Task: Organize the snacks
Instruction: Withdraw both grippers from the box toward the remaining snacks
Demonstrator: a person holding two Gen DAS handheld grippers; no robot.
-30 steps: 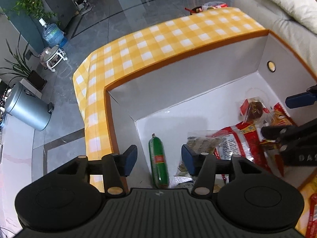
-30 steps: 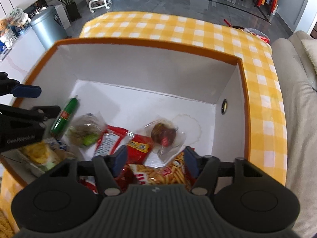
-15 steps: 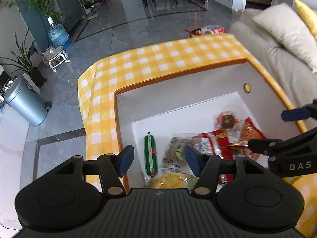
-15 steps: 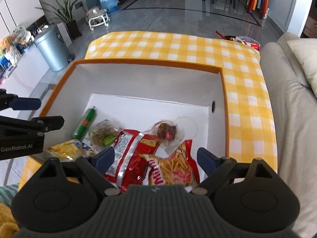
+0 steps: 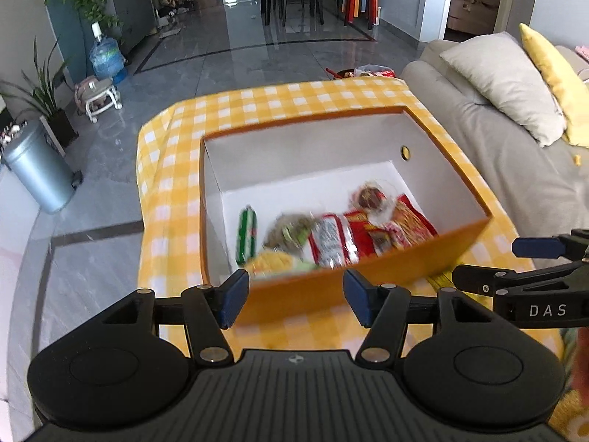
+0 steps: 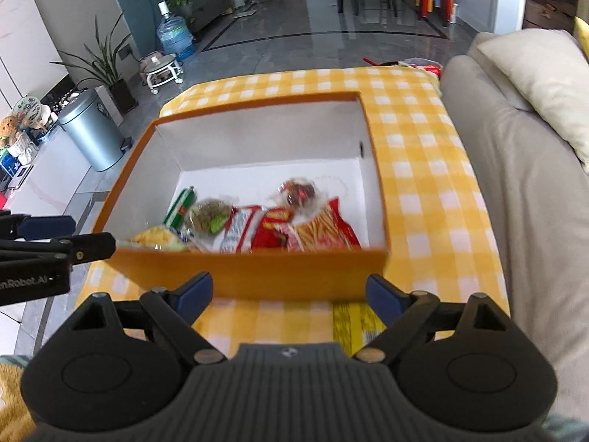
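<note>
An orange box (image 5: 331, 287) with white inner walls stands on the yellow checked table (image 5: 294, 103); it also shows in the right wrist view (image 6: 257, 272). Inside lie a green sausage (image 5: 247, 231), a clear bag with a dark bun (image 5: 291, 229), red snack bags (image 5: 342, 239), a fries bag (image 6: 324, 230) and a yellow pack (image 5: 272, 263). My left gripper (image 5: 291, 300) is open and empty, above and in front of the box's near wall. My right gripper (image 6: 289, 296) is open and empty, also in front of the box.
A beige sofa (image 5: 515, 136) with cushions runs along the right of the table. A grey bin (image 5: 36, 173), a plant and a water bottle (image 5: 105, 55) stand on the floor at the left. A yellow item (image 6: 353, 320) lies on the table before the box.
Both grippers have pulled back and up out of the box, so the whole box now shows. The right gripper's jaws have opened wider. The snacks stay in the box.
</note>
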